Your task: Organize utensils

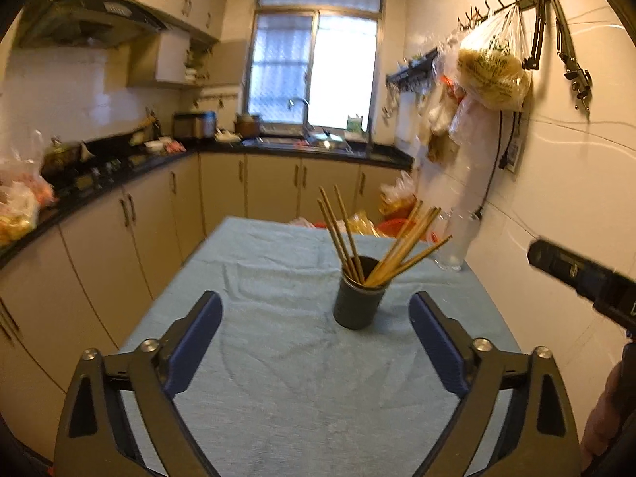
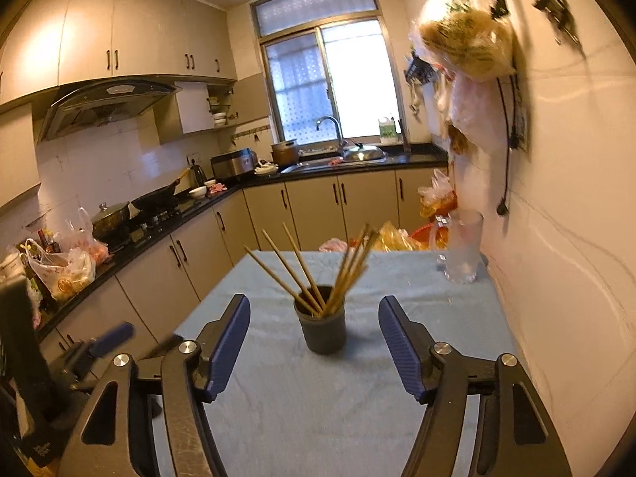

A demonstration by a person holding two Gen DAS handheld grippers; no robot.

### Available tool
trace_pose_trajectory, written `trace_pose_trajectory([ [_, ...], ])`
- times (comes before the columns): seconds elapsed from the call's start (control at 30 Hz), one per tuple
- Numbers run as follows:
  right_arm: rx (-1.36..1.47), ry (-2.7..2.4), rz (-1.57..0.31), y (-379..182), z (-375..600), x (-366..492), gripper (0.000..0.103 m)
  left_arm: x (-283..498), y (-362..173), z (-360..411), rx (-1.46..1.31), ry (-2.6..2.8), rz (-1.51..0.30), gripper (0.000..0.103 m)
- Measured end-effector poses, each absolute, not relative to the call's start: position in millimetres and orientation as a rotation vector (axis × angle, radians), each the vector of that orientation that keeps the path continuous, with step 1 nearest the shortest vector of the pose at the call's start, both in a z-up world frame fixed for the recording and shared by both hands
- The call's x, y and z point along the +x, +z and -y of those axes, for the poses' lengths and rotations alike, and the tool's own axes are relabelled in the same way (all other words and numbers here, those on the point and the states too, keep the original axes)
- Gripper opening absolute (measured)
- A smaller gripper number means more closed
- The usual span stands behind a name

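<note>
Chopsticks lower ends hidden in cup | both grippers spread, empty

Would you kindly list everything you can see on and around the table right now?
cup: one, dark grey, upright mid-table.
chopsticks: about eight, wooden, standing in the cup, fanned left and right.
glass: one, clear, far right corner of the table by the wall.
cloth: one, pale blue, covering the table.
bags: several, plastic, hanging from wall hooks at right.
wok: one, black, on the stove at left.
pot: one, lidded, beside the wok.
sink: one, steel, under the window.
left tool: open, empty, short of the cup.
right tool: open, empty, short of the cup.
</note>
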State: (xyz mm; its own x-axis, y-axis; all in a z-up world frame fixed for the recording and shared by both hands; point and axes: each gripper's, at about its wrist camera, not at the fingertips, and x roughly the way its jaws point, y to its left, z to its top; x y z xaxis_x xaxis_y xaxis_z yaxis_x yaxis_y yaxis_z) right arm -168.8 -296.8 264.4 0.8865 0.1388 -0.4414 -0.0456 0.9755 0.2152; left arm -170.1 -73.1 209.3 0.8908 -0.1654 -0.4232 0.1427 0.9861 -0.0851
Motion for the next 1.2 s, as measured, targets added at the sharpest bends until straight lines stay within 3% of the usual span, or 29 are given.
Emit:
trace_pose_trajectory([
  [0.13, 0.263, 0.077, -0.499, 249.1, 310.2, -179.9, 0.072, -188.5, 211.1, 66.1, -0.048, -0.117, -0.397, 0.103],
  [0.37, 0.338, 0.045, -0.555, 219.2, 324.7, -196.8, 0.073, -211.4, 209.6, 57.2, -0.027, -0.024, -0.364, 0.103],
  [1.2, 0.227, -0.073, -0.649, 168.0, 298.8, -204.4, 0.078, -211.2, 161.0, 64.3, -0.021, -0.064, -0.526, 0.103],
])
